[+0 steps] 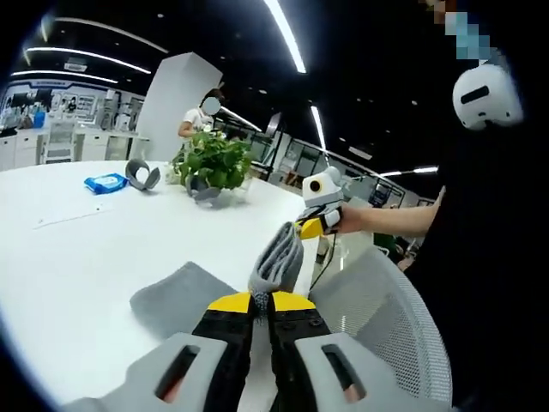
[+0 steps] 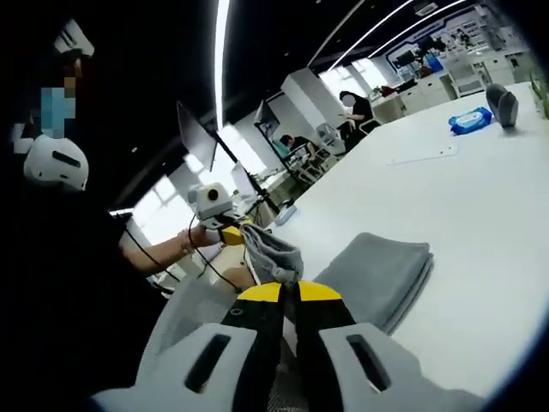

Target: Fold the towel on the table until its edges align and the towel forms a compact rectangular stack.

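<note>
We see the grey towel (image 1: 184,296) lying partly folded on the white table (image 1: 77,257), near the table edge closest to the person. In the left gripper view, the left gripper (image 1: 262,302) has its yellow-tipped jaws clenched on a lifted edge of the towel, which rises as a bunched strip toward the right gripper (image 1: 310,227), whose jaws also pinch the fabric. In the right gripper view, the right gripper (image 2: 289,293) is clamped on the towel (image 2: 377,275) edge, and the left gripper (image 2: 233,235) grips the far end of the same raised strip. Beyond the towel on the table we see a potted plant (image 1: 210,163), a blue wipes pack (image 1: 105,183) and a grey curved object (image 1: 142,174). A white mesh chair (image 1: 377,318) stands beside the table edge near the towel.
</note>
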A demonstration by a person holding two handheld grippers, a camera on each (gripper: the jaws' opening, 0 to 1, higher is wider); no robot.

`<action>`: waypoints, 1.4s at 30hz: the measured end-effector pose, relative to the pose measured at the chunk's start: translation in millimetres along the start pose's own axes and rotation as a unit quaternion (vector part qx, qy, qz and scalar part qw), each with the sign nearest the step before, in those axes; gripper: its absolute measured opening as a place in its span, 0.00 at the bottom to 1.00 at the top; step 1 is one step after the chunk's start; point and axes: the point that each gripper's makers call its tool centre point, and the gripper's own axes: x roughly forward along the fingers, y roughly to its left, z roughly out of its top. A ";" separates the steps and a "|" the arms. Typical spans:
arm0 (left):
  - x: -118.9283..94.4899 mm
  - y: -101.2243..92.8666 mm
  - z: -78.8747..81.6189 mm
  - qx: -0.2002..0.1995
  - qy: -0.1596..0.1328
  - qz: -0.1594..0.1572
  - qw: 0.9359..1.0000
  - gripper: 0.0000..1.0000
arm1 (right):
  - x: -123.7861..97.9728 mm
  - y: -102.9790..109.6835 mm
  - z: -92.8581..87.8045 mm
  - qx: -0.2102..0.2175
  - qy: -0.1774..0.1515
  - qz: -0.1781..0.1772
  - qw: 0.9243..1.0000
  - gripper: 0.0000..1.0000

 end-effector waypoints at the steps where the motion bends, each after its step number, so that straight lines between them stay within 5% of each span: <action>1: 2.7 8.0 0.4 -0.014 -0.005 0.005 1.000 0.06 | 2.2 -7.9 2.9 0.015 -0.007 -0.004 1.000 0.02; 6: 9.8 33.0 0.0 -0.046 -0.015 0.019 0.999 0.06 | 11.2 -30.4 12.3 0.053 -0.014 -0.015 0.998 0.02; 13: 24.8 69.5 -14.7 -0.072 0.009 0.054 0.996 0.06 | 23.4 -63.4 9.3 0.092 0.004 -0.043 0.995 0.02; 27: 46.8 122.5 -36.4 -0.055 0.059 0.134 0.988 0.06 | 44.0 -117.1 5.5 0.109 0.011 -0.107 0.988 0.02; 38: 64.0 156.0 -61.2 -0.057 0.092 0.192 0.975 0.06 | 57.7 -156.4 -7.9 0.077 0.020 -0.196 0.977 0.02; 42: 68.6 166.6 -73.2 -0.002 0.118 0.215 0.969 0.08 | 60.0 -169.7 -16.7 -0.004 0.053 -0.234 0.971 0.02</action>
